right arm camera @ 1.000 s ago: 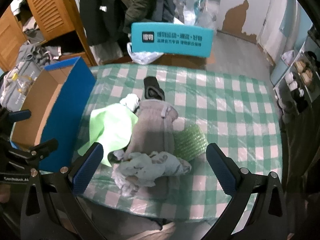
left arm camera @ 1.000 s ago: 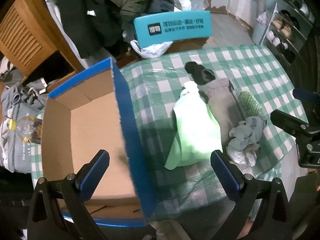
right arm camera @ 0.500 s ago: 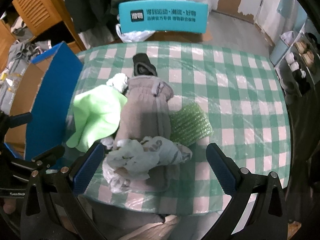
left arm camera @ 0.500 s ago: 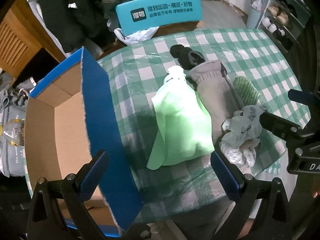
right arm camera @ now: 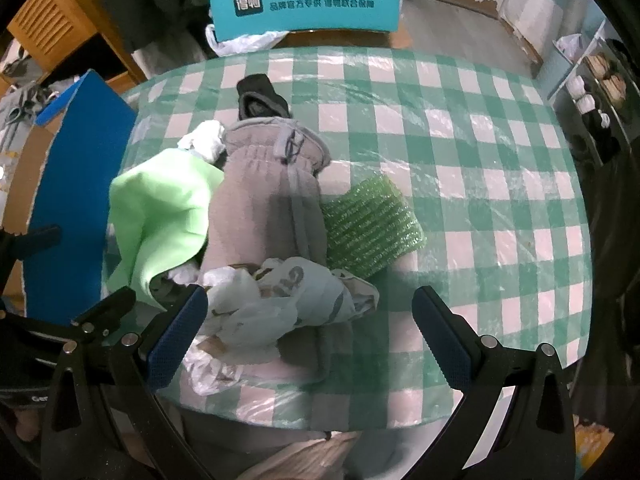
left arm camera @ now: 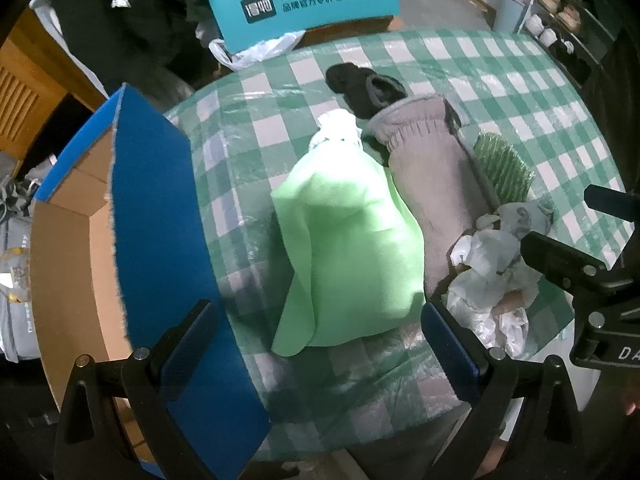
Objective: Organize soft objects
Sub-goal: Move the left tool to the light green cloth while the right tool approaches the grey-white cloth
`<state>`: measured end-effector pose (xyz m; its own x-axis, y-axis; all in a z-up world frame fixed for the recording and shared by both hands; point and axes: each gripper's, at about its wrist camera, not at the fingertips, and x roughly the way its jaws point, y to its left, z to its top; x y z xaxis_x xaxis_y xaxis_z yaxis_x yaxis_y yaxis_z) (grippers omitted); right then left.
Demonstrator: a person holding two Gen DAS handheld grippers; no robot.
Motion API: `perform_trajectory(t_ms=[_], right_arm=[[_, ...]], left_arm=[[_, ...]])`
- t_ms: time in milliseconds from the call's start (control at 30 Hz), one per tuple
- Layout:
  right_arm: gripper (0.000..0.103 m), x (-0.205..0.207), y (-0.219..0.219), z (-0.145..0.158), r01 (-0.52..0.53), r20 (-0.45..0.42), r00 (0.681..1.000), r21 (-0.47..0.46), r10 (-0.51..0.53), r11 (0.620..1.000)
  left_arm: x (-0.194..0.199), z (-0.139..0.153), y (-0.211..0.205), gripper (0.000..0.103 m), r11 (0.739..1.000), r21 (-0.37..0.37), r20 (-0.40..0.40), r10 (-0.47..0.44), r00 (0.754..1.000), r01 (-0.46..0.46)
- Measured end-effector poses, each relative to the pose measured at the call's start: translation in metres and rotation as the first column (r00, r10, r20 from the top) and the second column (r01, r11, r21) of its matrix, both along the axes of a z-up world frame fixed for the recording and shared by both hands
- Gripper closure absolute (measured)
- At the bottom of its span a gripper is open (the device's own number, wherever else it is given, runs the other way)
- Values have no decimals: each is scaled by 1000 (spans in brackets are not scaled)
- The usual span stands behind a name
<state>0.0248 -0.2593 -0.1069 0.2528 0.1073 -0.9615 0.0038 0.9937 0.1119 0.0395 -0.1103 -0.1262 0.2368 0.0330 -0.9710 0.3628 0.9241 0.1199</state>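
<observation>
Soft objects lay heaped near the table's front-left edge, none yet sorted as far as the views showed. Pile contents: light green cloth, grey fleece glove lying lengthwise over the heap, black sock at its far end, small white bundle beside the cuff, green scrubbing sponge touching the glove's right side, crumpled plastic bag at the near end.

Cardboard box, blue outside, stood just left of the pile; what you could see of its inside looked bare, so everything was left to do.

Your left gripper was wide open and empty, hanging over the near hem of the green cloth. Your right gripper was likewise spread wide, holding nothing, its fingers straddling the plastic bag.

Judgement: task at its start; the cloth and bag were the nearest first picks.

Checked tablecloth beyond the pile carried nothing else.
</observation>
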Motion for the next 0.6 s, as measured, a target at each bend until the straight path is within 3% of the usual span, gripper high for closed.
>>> perform_trajectory(t_ms=[400, 533, 600], right_arm=[[2, 6, -4, -27, 38, -82, 996, 39, -35, 999], [5, 8, -3, -34, 47, -104, 994, 58, -40, 997], [8, 10, -2, -36, 45, -113, 993, 67, -38, 997]], left_arm=[[12, -28, -7, 2, 1000, -2, -59, 1, 998, -1], [14, -34, -6, 21, 1000, -26, -82, 4, 997, -6], [16, -36, -5, 23, 999, -46, -96, 5, 995, -9]])
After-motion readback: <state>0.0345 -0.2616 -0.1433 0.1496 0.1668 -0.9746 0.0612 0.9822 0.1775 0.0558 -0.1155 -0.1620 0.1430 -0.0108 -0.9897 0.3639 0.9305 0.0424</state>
